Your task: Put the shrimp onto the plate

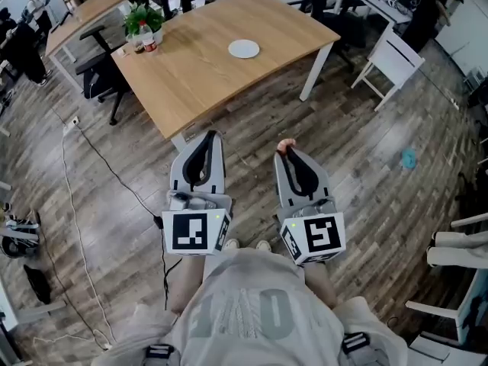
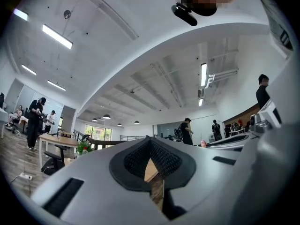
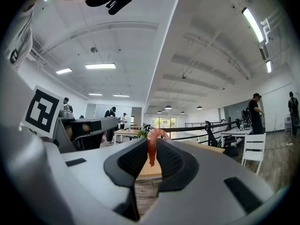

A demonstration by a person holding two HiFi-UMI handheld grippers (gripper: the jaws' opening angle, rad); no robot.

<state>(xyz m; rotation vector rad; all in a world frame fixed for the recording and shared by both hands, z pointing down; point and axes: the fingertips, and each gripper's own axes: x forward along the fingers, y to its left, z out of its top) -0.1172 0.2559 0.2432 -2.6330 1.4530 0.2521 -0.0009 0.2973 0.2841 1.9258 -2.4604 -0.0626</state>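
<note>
Head view: an open office with a wood-plank floor (image 1: 366,128); a pale wooden table (image 1: 191,75) ahead bears the white plate (image 1: 243,49).

Left gripper view: the left gripper (image 2: 150,143) has its jaws pressed together, with nothing between them.

Right gripper view: the right gripper (image 3: 151,143) pinches the shrimp (image 3: 151,154) at its tips. The shrimp's long axis is upright, curled end up and tail hanging down.
</note>
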